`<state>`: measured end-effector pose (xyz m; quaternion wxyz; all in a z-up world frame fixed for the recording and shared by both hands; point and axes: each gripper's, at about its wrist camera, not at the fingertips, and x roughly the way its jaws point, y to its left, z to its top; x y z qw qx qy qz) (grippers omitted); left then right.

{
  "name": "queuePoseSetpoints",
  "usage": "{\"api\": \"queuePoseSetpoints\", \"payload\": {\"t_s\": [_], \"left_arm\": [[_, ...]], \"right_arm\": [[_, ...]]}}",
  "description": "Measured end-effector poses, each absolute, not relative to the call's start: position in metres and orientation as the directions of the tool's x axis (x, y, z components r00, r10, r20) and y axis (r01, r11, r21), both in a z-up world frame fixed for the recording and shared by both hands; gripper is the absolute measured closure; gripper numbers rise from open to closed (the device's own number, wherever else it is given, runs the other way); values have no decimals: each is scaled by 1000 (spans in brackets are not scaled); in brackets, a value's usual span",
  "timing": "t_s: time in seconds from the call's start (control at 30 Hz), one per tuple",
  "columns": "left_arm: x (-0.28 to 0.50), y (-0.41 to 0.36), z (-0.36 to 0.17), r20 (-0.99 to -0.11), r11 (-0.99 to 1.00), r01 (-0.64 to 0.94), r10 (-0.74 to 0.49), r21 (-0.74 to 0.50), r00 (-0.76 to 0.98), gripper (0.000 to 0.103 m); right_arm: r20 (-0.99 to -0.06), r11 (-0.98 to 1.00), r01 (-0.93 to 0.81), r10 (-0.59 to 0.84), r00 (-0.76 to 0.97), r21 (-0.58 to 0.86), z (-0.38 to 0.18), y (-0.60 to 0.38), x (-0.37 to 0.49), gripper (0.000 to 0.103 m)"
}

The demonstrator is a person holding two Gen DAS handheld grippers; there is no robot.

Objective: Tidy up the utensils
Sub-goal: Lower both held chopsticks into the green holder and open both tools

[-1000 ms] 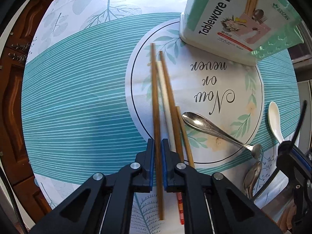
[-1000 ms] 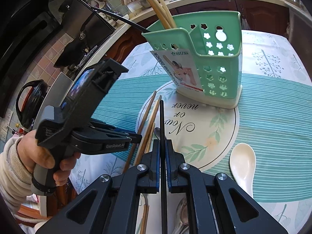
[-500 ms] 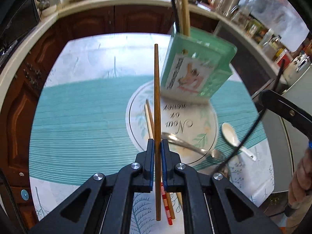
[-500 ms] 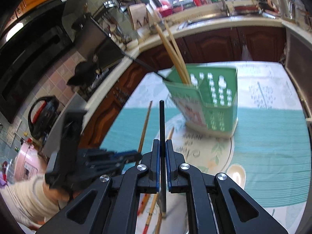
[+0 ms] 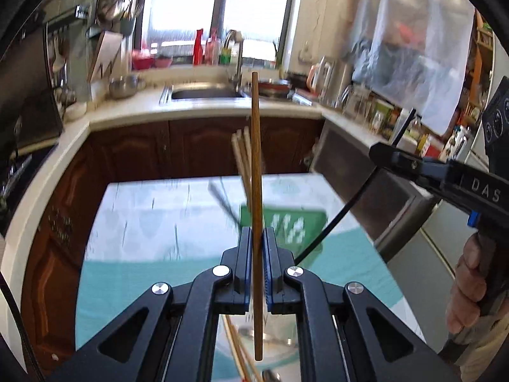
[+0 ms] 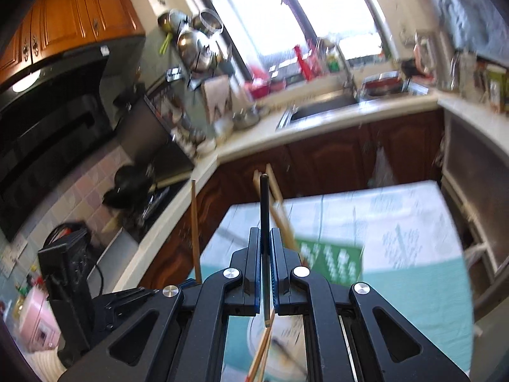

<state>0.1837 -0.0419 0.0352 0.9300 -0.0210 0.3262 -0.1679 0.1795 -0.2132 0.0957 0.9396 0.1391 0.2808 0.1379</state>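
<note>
My left gripper (image 5: 257, 232) is shut on a brown wooden chopstick (image 5: 256, 146) that stands nearly upright, high above the table. My right gripper (image 6: 264, 234) is shut on a black chopstick (image 6: 264, 203), also upright. Beyond both lies the green perforated utensil holder (image 5: 296, 226) (image 6: 331, 261), blurred, with pale chopsticks (image 5: 240, 156) and a black one sticking out of it. More chopsticks (image 5: 237, 347) remain on the table below the left fingers. In the left wrist view the right gripper's body (image 5: 445, 178) and the hand (image 5: 467, 289) gripping it show at the right.
The table wears a teal-and-white cloth (image 5: 133, 216). A dark wood cabinet run with a white counter and sink (image 5: 206, 94) curves behind it. A stove and hood (image 6: 63, 121) stand at the left. The other gripper's body (image 6: 73, 283) sits low left in the right wrist view.
Both grippers rose well above the table with their chopsticks and tilted up, so the view swung from the tablecloth to the kitchen counter and window. The holder now sits lower and farther.
</note>
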Motion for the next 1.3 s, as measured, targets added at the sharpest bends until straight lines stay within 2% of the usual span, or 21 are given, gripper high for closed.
{"api": "queuePoseSetpoints", "payload": {"t_s": [0.2, 0.3, 0.6, 0.9, 1.07, 1.17, 1.23, 1.3], "left_arm": [[221, -64, 78, -488, 951, 279, -309, -136, 816, 99], [238, -72, 80, -453, 957, 253, -290, -142, 843, 99], [279, -83, 41, -430, 961, 207, -268, -184, 862, 99], [282, -89, -1, -400, 972, 185, -228, -142, 888, 99], [273, -92, -4, -367, 968, 216, -248, -126, 897, 98], [267, -93, -4, -366, 966, 230, -258, -119, 894, 93], [262, -92, -3, -364, 966, 233, -258, -112, 895, 78], [256, -91, -2, -370, 970, 224, -242, -91, 897, 77]], "right_arm": [[-456, 946, -146, 271, 848, 290, 140, -221, 204, 98], [-448, 955, -125, 239, 862, 267, 154, -227, 217, 98], [-461, 944, -100, 244, 853, 314, 158, -254, 278, 98], [-455, 960, -116, 225, 862, 257, 154, -237, 314, 98], [-513, 973, -115, 204, 834, 201, 126, -212, 339, 98], [-560, 977, -124, 200, 804, 171, 101, -198, 347, 98], [-595, 976, -140, 212, 775, 166, 82, -188, 354, 98], [-624, 972, -155, 233, 746, 177, 63, -181, 360, 98]]}}
